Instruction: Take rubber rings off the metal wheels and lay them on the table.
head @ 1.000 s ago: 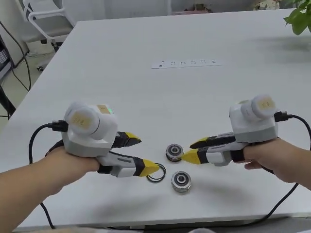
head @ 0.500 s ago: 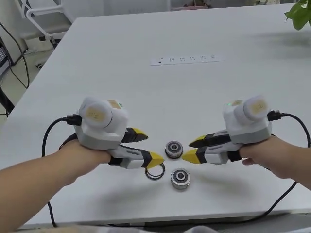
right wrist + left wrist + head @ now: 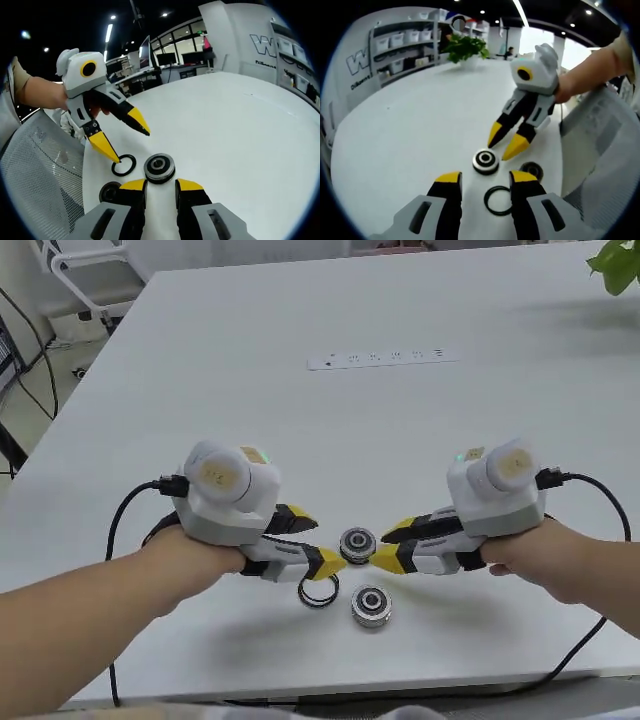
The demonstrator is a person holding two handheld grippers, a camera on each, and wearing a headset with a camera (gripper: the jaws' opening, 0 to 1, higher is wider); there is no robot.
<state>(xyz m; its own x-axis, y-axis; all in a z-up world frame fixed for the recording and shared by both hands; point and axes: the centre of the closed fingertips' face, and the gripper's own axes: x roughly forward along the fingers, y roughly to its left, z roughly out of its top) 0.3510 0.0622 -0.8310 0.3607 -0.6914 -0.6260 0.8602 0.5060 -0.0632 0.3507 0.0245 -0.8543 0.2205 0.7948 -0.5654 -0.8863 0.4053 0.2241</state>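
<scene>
Two metal wheels lie near the table's front edge. The nearer-centre wheel (image 3: 357,544) (image 3: 485,161) (image 3: 159,168) sits between both grippers' tips. The second wheel (image 3: 371,605) (image 3: 532,170) (image 3: 109,192) lies closer to me. A loose black rubber ring (image 3: 319,591) (image 3: 499,200) (image 3: 123,165) rests flat on the table beside them. My left gripper (image 3: 322,543) (image 3: 486,177) (image 3: 127,138) is open, its tips just left of the first wheel. My right gripper (image 3: 385,545) (image 3: 161,185) (image 3: 506,141) is open too, tips just right of that wheel. Neither holds anything.
A white power strip (image 3: 383,359) lies farther back on the white table (image 3: 300,430). A green plant (image 3: 622,262) stands at the far right corner. Cables trail from both grippers over the front edge. A chair (image 3: 85,270) stands beyond the far left corner.
Both grippers have closed in on the first wheel from either side. The left gripper's tip has left the loose ring, which stays on the table. The wheels have not moved.
</scene>
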